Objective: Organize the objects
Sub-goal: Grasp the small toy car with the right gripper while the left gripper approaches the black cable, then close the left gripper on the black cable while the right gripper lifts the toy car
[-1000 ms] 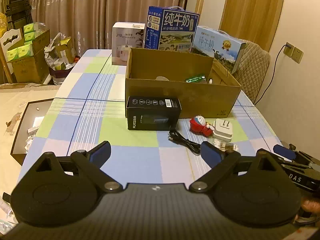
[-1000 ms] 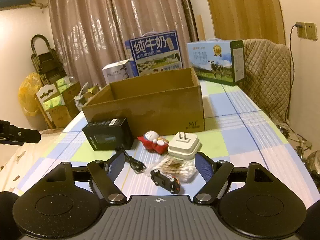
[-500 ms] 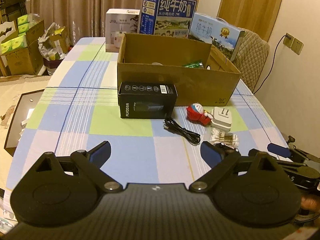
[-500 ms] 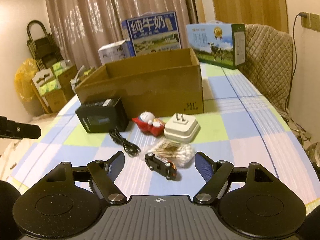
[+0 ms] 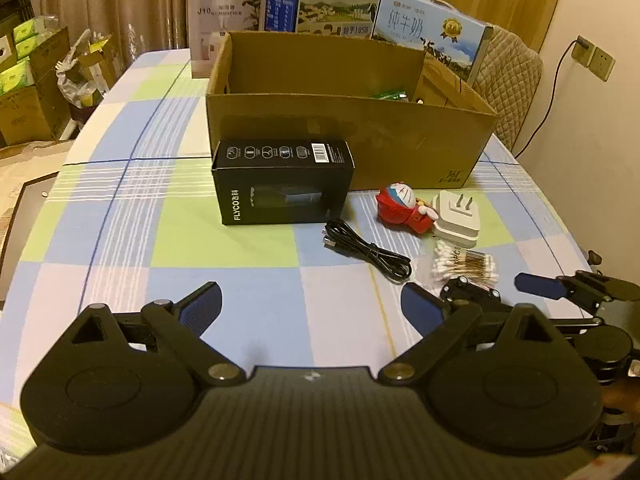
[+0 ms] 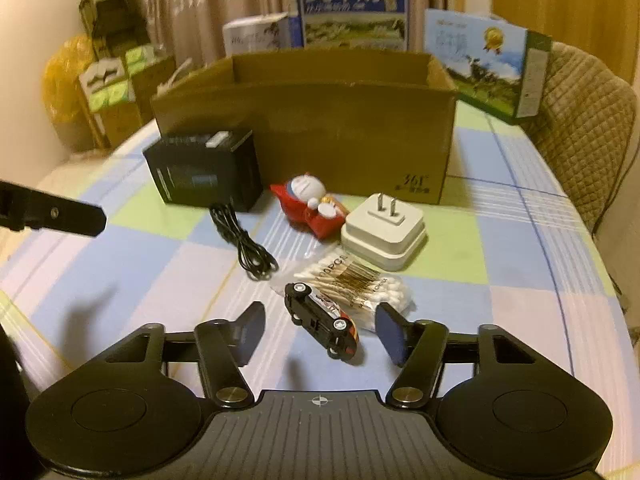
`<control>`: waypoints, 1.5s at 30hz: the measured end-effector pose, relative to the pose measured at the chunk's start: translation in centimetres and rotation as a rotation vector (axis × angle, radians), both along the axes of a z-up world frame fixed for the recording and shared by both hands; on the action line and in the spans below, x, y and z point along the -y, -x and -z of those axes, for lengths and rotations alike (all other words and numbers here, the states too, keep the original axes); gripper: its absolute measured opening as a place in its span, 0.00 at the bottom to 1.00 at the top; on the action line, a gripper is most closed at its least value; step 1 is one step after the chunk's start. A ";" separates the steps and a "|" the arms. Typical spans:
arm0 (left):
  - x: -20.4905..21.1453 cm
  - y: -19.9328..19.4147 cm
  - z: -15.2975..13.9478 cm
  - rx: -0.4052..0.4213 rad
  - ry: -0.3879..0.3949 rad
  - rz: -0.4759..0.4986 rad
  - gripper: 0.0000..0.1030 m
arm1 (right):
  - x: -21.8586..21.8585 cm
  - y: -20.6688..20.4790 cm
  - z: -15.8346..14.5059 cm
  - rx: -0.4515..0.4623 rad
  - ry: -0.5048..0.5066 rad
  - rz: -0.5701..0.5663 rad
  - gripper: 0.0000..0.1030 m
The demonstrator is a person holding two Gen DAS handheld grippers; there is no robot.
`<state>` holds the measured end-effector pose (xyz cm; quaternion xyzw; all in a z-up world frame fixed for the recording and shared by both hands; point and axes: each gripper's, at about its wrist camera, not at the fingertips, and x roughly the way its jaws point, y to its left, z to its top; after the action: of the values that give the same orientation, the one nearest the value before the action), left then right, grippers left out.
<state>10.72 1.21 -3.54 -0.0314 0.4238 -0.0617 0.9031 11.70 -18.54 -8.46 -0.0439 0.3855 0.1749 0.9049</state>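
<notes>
Toy car (image 6: pixel 322 322) between your closing right gripper (image 6: pixel 320 334) pads, not yet pressed.
Car lies on its side on the checked tablecloth (image 6: pixel 500 312), touching cotton swabs (image 6: pixel 360 280); your left gripper (image 5: pixel 310 306) stands wide, empty.

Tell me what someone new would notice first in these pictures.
Probably the big open cardboard box mid-table, with bright milk cartons behind it. Next, the clutter before it: a black product box, a red figurine and a white plug. Nearest, the right hand-held gripper is closing around a toy car.
</notes>
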 end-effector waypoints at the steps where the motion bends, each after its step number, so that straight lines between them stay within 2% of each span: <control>1: 0.0 -0.4 0.3 -0.005 0.001 0.000 0.91 | -0.2 -0.5 0.3 -0.005 0.016 -0.008 0.53; 6: 0.3 -1.8 1.0 -0.016 0.011 0.006 0.91 | -0.7 -1.9 1.3 -0.032 0.053 -0.011 0.44; 11: 0.4 -2.5 1.8 -0.027 0.028 0.009 0.91 | -1.6 -1.7 1.7 -0.055 0.073 -0.058 0.29; 18: 0.2 -2.8 3.1 -0.056 0.035 0.004 0.91 | -2.3 -2.0 2.2 -0.061 0.097 -0.078 0.28; 20: 0.1 -2.8 3.4 -0.062 0.038 0.001 0.91 | -2.6 -1.9 2.3 -0.063 0.108 -0.091 0.17; 28: 0.3 -3.4 3.9 -0.074 0.041 0.002 0.90 | -1.9 -1.9 1.0 -0.006 0.070 -0.039 0.16; 31: 1.0 -4.4 4.1 -0.078 0.055 0.008 0.85 | -1.6 -2.1 0.5 0.009 0.066 -0.010 0.16; 33: 1.7 -5.2 4.3 -0.080 0.056 0.019 0.72 | -1.4 -2.2 0.4 0.015 0.071 0.007 0.16; 35: 2.6 -6.1 4.6 -0.085 0.058 0.027 0.64 | -1.2 -2.4 0.3 0.016 0.071 0.024 0.16; 40: 4.1 -7.8 5.6 -0.101 0.103 0.025 0.61 | -0.1 -3.1 0.3 0.005 0.053 0.081 0.16; 44: 5.0 -9.0 6.9 -0.116 0.113 0.008 0.48 | 0.4 -3.5 0.3 -0.003 0.035 0.104 0.16; 45: 5.1 -9.2 7.1 -0.119 0.120 -0.001 0.47 | 0.5 -3.6 0.4 -0.004 0.032 0.106 0.16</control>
<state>19.95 -3.89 -10.63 -0.0893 0.4721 -0.0845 0.8729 15.30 -18.99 -8.83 -0.0375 0.3920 0.1207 0.9112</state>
